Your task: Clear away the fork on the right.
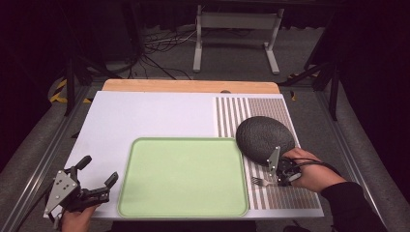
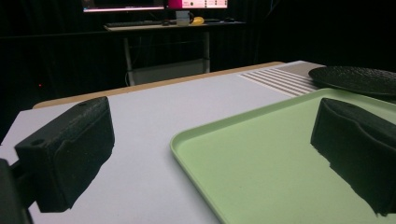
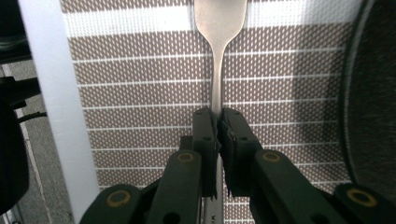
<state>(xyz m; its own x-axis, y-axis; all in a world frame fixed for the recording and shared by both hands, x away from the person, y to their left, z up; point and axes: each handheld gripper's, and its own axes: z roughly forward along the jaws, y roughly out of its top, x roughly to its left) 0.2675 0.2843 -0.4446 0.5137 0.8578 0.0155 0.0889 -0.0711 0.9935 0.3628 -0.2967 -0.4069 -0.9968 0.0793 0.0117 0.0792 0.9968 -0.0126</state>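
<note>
Your right gripper (image 1: pixel 279 180) clamps a fork (image 1: pixel 261 182) at lower right of the high view.

The jaws are pressed together on the fork's handle, over the striped placemat (image 1: pixel 275 110) just below the dark textured plate (image 1: pixel 263 137); in the right gripper view the fork (image 3: pixel 218 56) runs up the centre. At lower left, your left gripper (image 1: pixel 99 180) hangs with jaws spread wide, beside the green tray (image 1: pixel 183 176) on the white table (image 1: pixel 145 113).

The left gripper (image 1: pixel 99 182) is held by a hand (image 1: pixel 76 220) at the table's near left corner, jaws spread wide apart. The right gripper (image 1: pixel 276 181) is held by a sleeved hand (image 1: pixel 312 170) near the table's right edge, jaws pressed together on a fork handle (image 3: pixel 217 88).
</note>
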